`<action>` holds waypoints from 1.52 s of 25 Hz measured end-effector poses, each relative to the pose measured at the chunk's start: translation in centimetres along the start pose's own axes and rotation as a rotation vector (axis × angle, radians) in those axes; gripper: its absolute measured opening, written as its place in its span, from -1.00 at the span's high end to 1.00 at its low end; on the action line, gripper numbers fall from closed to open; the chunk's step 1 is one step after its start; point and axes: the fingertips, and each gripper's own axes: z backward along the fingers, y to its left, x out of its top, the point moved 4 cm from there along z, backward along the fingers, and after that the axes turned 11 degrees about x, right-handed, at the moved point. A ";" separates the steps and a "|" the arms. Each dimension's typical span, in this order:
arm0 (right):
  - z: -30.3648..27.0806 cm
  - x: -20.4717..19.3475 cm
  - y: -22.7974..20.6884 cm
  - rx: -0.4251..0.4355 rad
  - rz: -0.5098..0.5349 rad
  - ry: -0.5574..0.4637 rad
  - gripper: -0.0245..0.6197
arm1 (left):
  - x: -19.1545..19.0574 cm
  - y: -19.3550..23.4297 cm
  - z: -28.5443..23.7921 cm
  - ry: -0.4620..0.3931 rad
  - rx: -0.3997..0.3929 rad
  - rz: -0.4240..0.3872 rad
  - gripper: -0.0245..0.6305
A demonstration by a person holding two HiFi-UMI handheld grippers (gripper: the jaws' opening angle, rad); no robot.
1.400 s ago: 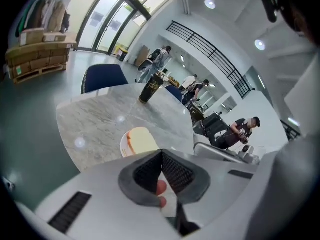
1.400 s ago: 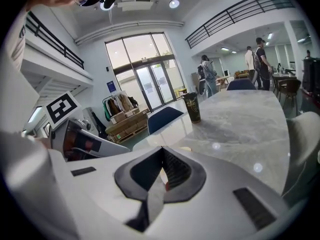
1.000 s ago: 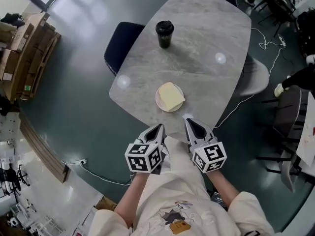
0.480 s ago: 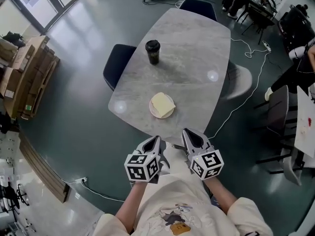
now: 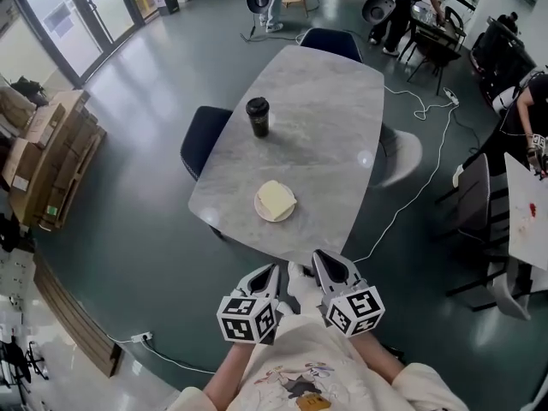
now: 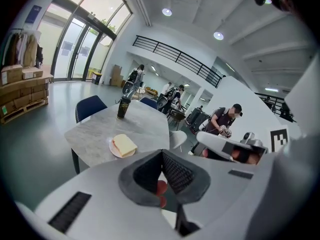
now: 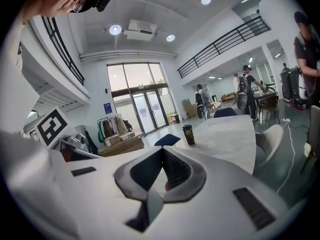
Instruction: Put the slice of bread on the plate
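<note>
Bread slice (image 5: 276, 199) flat on the white plate (image 5: 260, 213), centre of frame, close to the near edge of the marble table (image 5: 334, 101); well apart from both tools and up-frame of them. Left gripper (image 5: 272, 272) and right gripper (image 5: 320, 259) side by side at lower centre, short of the table edge, over green floor (image 5: 137, 255); each pressed together on nothing. Wide bare tabletop beyond the plate, black coffee cup (image 5: 257, 116) farther up. Compared with a second ago: table higher in frame, grippers now clear of its edge.
</note>
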 end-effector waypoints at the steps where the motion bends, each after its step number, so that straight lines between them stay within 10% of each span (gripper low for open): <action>1: 0.5 0.1 0.4 -0.004 0.010 -0.008 0.90 | -0.2 -0.5 0.7 -0.009 -0.001 -0.013 0.90; 38: 7.5 -0.5 6.6 -0.004 0.105 -0.053 0.90 | -4.2 -4.5 7.8 -0.157 0.015 -0.058 0.90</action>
